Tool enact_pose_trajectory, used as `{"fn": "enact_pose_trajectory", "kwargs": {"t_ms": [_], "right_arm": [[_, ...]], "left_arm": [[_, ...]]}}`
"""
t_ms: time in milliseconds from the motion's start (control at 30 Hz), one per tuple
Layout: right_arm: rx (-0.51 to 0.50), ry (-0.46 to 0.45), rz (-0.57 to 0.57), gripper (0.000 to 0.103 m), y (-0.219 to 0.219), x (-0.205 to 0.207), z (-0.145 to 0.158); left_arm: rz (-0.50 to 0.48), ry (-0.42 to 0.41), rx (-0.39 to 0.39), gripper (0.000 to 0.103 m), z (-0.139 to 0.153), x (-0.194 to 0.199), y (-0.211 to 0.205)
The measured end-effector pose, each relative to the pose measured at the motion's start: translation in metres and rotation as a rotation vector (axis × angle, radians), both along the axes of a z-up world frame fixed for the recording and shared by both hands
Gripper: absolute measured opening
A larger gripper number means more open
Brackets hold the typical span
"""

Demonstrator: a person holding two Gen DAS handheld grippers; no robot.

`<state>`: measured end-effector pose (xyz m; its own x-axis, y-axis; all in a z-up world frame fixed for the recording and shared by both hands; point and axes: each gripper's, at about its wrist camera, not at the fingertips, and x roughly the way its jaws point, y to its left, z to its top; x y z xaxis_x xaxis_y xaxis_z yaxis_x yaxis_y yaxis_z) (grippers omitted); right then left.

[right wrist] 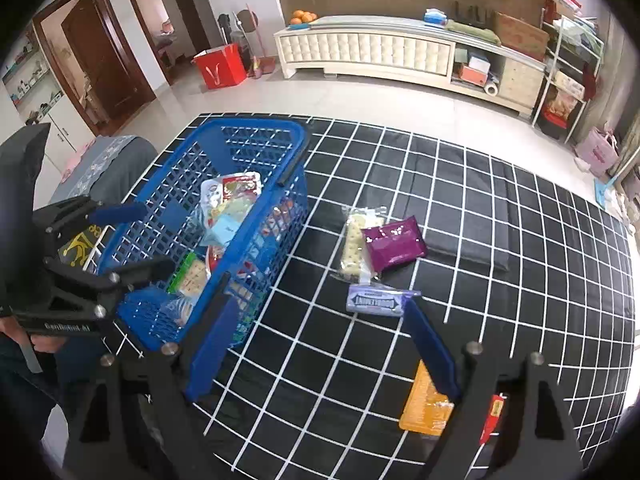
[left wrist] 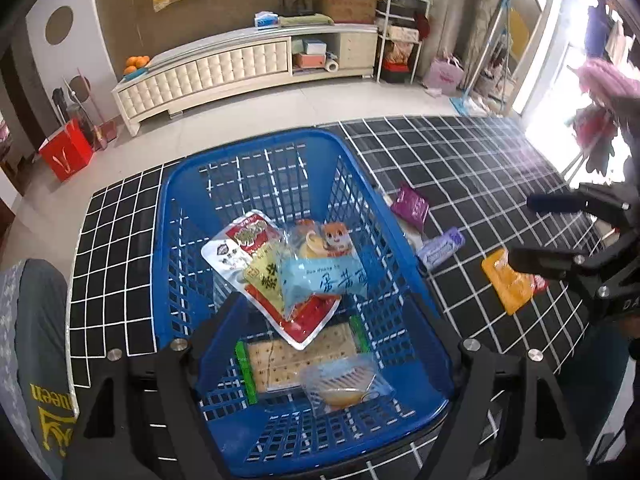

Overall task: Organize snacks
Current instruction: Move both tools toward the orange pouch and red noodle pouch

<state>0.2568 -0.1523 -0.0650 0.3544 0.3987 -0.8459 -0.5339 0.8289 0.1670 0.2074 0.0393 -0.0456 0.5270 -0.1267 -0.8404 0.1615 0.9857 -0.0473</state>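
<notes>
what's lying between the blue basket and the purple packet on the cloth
In the right wrist view, a clear-wrapped cracker pack lies between the blue basket and the purple packet, its edge tucked under the packet.

In the left wrist view, the cracker pack at lower centre lies partly under a red pouch and a clear pack. At the right edge, the orange packet is half covered by the right gripper. In the right wrist view, a red packet at lower right shows only as a sliver behind a finger. Print on the basket snacks is too small to read.
</notes>
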Motion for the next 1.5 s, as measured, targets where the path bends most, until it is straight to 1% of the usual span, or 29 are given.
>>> {"fn": "enact_pose_trajectory", "kwargs": {"t_ms": [200,267,400,467,567,700,900,1067,1133,1200,1300,1367,1500], "right_arm": [[-0.034,0.027,-0.064,0.088,-0.024,0.004,-0.006],[-0.041,0.038,-0.088,0.088,-0.034,0.004,-0.009],[-0.053,0.069,-0.141,0.088,-0.059,0.004,-0.017],[-0.064,0.083,-0.163,0.088,-0.071,0.003,-0.022],[-0.083,0.112,-0.213,0.088,-0.093,0.0,-0.035],[-0.07,0.152,-0.249,0.088,-0.118,-0.004,-0.045],[-0.073,0.188,-0.294,0.088,-0.151,-0.006,-0.062],[-0.087,0.214,-0.318,0.088,-0.171,-0.006,-0.077],[-0.088,0.219,-0.326,0.088,-0.179,-0.007,-0.081],[-0.093,0.219,-0.338,0.088,-0.188,-0.009,-0.084],[-0.102,0.212,-0.354,0.088,-0.202,-0.01,-0.087],[-0.098,0.221,-0.362,0.088,-0.21,-0.009,-0.089],[-0.087,0.216,-0.371,0.088,-0.222,-0.005,-0.088]], "left_arm": [[-0.019,-0.01,-0.033,0.078,0.008,0.002,-0.017],[-0.041,-0.011,-0.038,0.078,0.01,0.002,-0.03],[-0.088,-0.033,-0.013,0.078,0.014,-0.001,-0.061],[-0.106,-0.032,-0.025,0.078,0.014,0.0,-0.075],[-0.135,-0.013,-0.039,0.078,0.008,0.001,-0.095],[-0.163,0.01,-0.04,0.078,-0.002,0.0,-0.12],[-0.192,0.03,-0.022,0.078,-0.012,-0.003,-0.154],[-0.204,0.079,-0.011,0.078,-0.031,0.002,-0.178],[-0.198,0.104,-0.008,0.078,-0.04,0.006,-0.187],[-0.178,0.135,-0.027,0.078,-0.049,0.011,-0.194],[-0.117,0.18,-0.048,0.078,-0.065,0.021,-0.204],[-0.093,0.197,-0.061,0.078,-0.074,0.024,-0.21],[-0.083,0.249,-0.076,0.078,-0.09,0.03,-0.228]]}}
